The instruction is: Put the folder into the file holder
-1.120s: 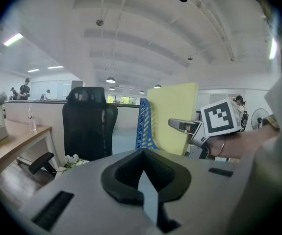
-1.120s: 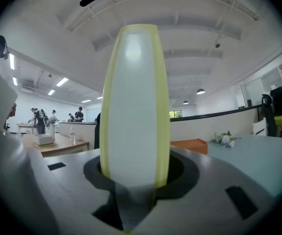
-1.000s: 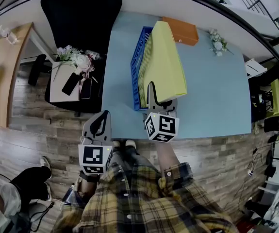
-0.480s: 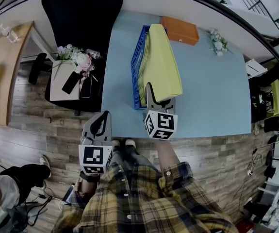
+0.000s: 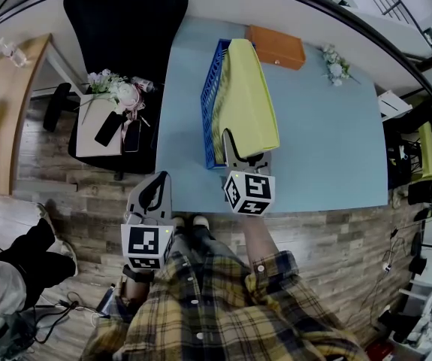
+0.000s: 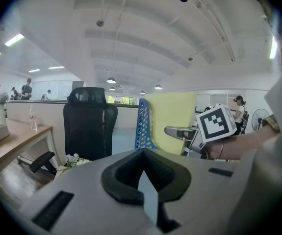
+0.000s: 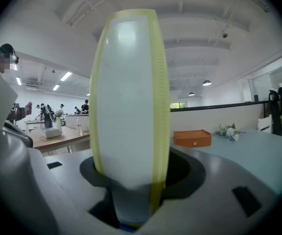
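A thick yellow folder (image 5: pixel 249 96) stands on edge on the blue table, against the right side of the blue mesh file holder (image 5: pixel 212 89). My right gripper (image 5: pixel 244 147) is at the folder's near end. Its jaws have just been opening, and the folder's spine (image 7: pixel 130 97) still stands between them with a dark gap beside the right pad. My left gripper (image 5: pixel 155 183) hangs off the table's near left edge, shut and empty. In the left gripper view, past its tips (image 6: pixel 143 168), are the holder (image 6: pixel 141 126) and the folder (image 6: pixel 170 119).
An orange box (image 5: pixel 276 47) and a small flower bunch (image 5: pixel 336 66) sit at the table's far side. A black office chair (image 5: pixel 125 21) and a stool with flowers and phones (image 5: pixel 114 119) stand left of the table (image 5: pixel 328 141). Another person's leg (image 5: pixel 28 265) is at lower left.
The folder has swung from leaning right to more upright, closer to the holder. The right gripper followed slightly. The other person's leg at lower left has shifted.
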Demonstrator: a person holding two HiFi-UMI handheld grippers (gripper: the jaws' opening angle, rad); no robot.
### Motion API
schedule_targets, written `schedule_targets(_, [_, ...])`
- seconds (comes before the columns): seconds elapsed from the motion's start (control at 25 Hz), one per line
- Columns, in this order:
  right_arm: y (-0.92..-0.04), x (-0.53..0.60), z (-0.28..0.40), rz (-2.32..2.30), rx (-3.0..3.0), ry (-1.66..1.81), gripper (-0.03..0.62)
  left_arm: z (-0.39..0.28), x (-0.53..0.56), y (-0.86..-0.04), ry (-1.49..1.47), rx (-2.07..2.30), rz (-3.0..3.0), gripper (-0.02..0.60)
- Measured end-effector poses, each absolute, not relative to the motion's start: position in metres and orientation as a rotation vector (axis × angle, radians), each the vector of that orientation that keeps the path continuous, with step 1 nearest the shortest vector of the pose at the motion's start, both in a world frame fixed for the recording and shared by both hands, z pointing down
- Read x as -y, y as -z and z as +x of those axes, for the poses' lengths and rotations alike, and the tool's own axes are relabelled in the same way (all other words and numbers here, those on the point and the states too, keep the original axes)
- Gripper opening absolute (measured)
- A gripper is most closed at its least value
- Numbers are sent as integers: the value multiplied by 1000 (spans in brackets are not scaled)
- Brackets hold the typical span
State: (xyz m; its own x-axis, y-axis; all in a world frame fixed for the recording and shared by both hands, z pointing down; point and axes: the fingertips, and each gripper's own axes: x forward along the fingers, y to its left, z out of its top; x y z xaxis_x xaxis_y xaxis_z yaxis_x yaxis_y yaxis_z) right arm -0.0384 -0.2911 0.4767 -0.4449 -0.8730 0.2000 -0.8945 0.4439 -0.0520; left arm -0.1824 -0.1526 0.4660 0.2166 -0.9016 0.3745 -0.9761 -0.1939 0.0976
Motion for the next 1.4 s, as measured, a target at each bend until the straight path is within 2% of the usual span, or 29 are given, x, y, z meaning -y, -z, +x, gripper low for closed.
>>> schedule_targets(0.24, [-473,290,-41,1549,2564,-240,267,-181,150,-463,-332,1758,2192,-9])
schedule_targets(0.44, [-474,286,-40,1539,2566,-269,282,-181,147,-461,-335,1762,2200,-9])
schedule_targets(1.4, [-426,234,-6,1563,2647,-264,282,-149,140,-431,-305,1724,2333,-8])
